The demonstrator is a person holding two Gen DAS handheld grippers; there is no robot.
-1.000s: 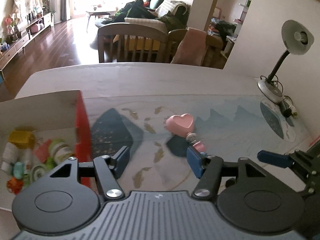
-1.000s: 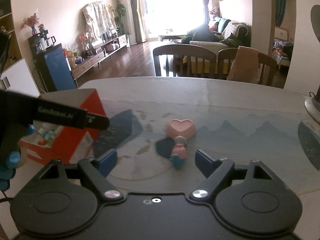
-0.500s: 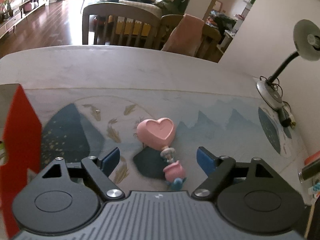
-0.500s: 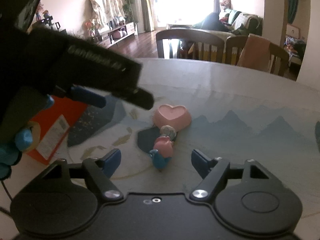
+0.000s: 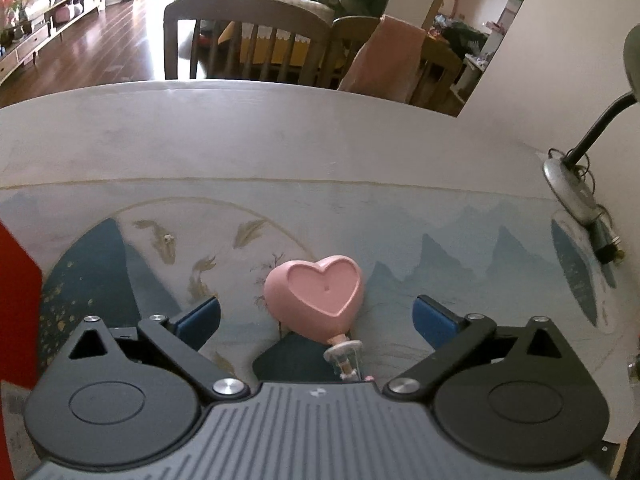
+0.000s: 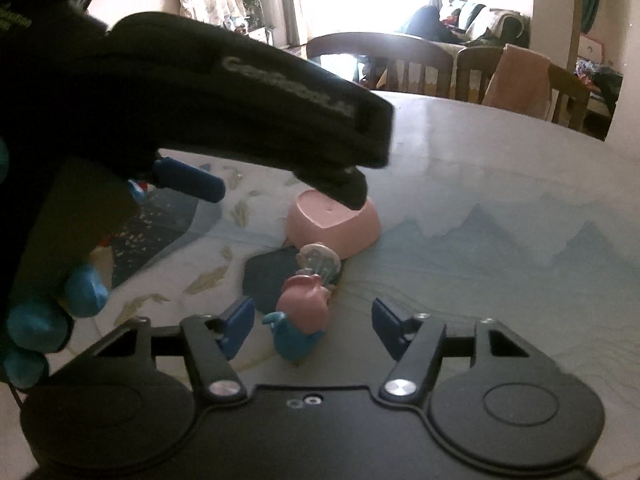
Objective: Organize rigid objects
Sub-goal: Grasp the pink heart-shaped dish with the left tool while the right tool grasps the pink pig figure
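A pink heart-shaped base lies tipped on the patterned table mat. A thin stem runs from it to a small pink and blue figurine. My left gripper hangs over the heart, jaws opening wide, the heart between its blue pads and untouched. My right gripper is low behind the figurine with its jaws closing; the figurine stands between the pads with gaps on both sides. In the right wrist view the left gripper's black body covers part of the heart.
A red box stands at the mat's left edge. At the right, against the wall, is a desk lamp with its cord. Wooden chairs line the table's far side. A blue-gloved hand holds the left gripper.
My left gripper swung right from the red box to the heart, sank and opened wide. My right gripper came down closer to the figurine and its jaws narrowed.
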